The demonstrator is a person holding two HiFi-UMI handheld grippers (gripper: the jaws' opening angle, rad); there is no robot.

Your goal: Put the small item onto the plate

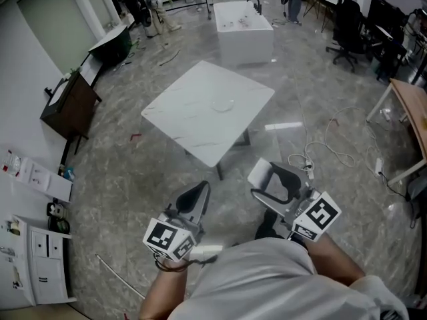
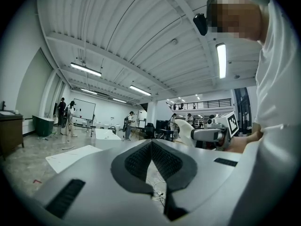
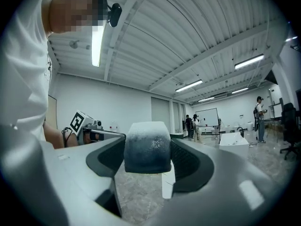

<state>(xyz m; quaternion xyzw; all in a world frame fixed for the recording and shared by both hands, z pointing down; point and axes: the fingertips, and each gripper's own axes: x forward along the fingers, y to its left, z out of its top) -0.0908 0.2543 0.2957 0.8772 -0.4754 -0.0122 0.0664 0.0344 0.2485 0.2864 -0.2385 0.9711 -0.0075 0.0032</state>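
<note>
A white square table (image 1: 200,122) stands a few steps ahead of me on the marble floor. A small clear plate (image 1: 223,104) lies near its far corner. Both grippers are held close to my body, well short of the table. My right gripper (image 1: 268,179) (image 3: 147,147) is shut on the small item (image 3: 147,149), a dark grey block with a frosted pale top wedged between the pads. My left gripper (image 1: 195,202) (image 2: 151,145) is shut, its pads meeting at the tip with nothing between them. Each gripper view also catches the other gripper beside it.
A white tub-like block (image 1: 243,29) stands beyond the table. A dark brown desk (image 1: 67,105) is at the left, a white cabinet (image 1: 33,265) at the near left. Cables (image 1: 320,153) trail over the floor to the right. A wooden table (image 1: 413,119) and office chairs (image 1: 350,25) are at the right.
</note>
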